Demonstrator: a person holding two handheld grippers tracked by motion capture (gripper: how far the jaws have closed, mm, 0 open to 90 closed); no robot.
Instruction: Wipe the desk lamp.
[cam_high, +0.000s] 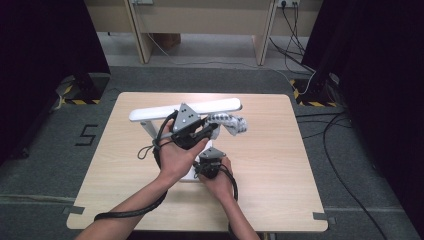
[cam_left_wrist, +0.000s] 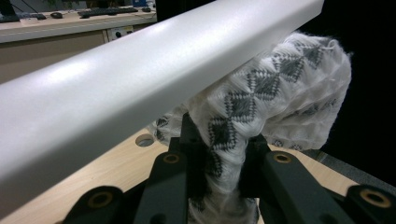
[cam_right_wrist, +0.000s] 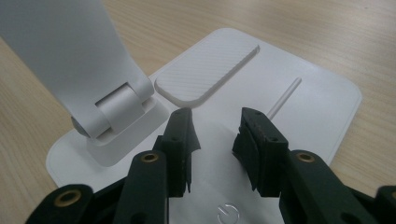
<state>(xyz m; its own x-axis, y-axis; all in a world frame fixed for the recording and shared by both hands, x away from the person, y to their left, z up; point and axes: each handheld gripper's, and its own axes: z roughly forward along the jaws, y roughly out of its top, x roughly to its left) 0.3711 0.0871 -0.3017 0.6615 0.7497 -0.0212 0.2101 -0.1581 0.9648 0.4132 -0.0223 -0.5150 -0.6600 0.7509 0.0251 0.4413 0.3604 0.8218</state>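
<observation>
A patterned cloth (cam_left_wrist: 261, 93) is clamped in the left gripper (cam_left_wrist: 224, 158) beside the lamp bar (cam_left_wrist: 140, 79). The base (cam_right_wrist: 317, 107) is pressed by the half-open, empty right gripper (cam_right_wrist: 215, 140); hard wiping could tip the lamp.

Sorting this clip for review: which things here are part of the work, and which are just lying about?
In use:
- patterned cloth, clamped in the left gripper
- white desk lamp, wiped along its head
- lamp base, under the right gripper, fingers apart

Lying about:
- wooden table
- floor cables
</observation>
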